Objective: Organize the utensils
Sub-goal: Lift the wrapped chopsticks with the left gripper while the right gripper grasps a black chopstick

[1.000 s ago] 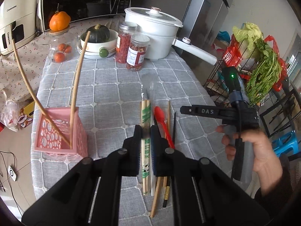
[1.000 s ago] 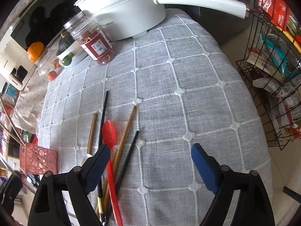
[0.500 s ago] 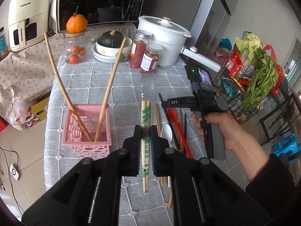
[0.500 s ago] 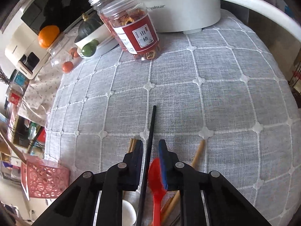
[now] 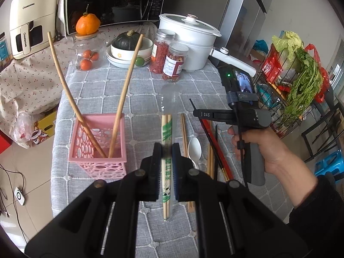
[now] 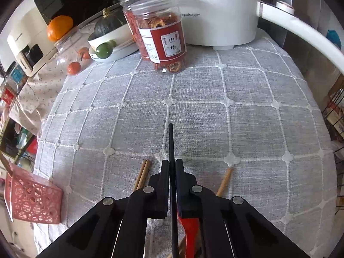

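1. The counter [image 5: 90, 90], covered in a grey checked cloth, carries everything; at its far end stand a white pot [image 5: 189, 43], two jars of dried red fruit [image 5: 169, 58] and a bowl holding a dark squash [image 5: 126, 47].
2. A pink basket [image 5: 99, 142] sits on the counter's left part, with two long wooden chopsticks [image 5: 124, 94] leaning out of it, one to each side.
3. The left gripper [image 5: 166, 152] has its jaws pressed nearly together on a wrapped pair of chopsticks [image 5: 166, 129], which point away along the fingers, just right of the basket and above the cloth.
4. The right gripper [image 6: 171, 167] has its jaws drawn tight on a single black chopstick [image 6: 171, 142], whose tip reaches forward over the cloth toward the jars.
5. Loose utensils lie on the cloth between the two grippers: a white spoon [image 5: 194, 148], a red spoon [image 6: 189, 225] under the right jaws, and several wooden chopsticks [image 6: 142, 174].
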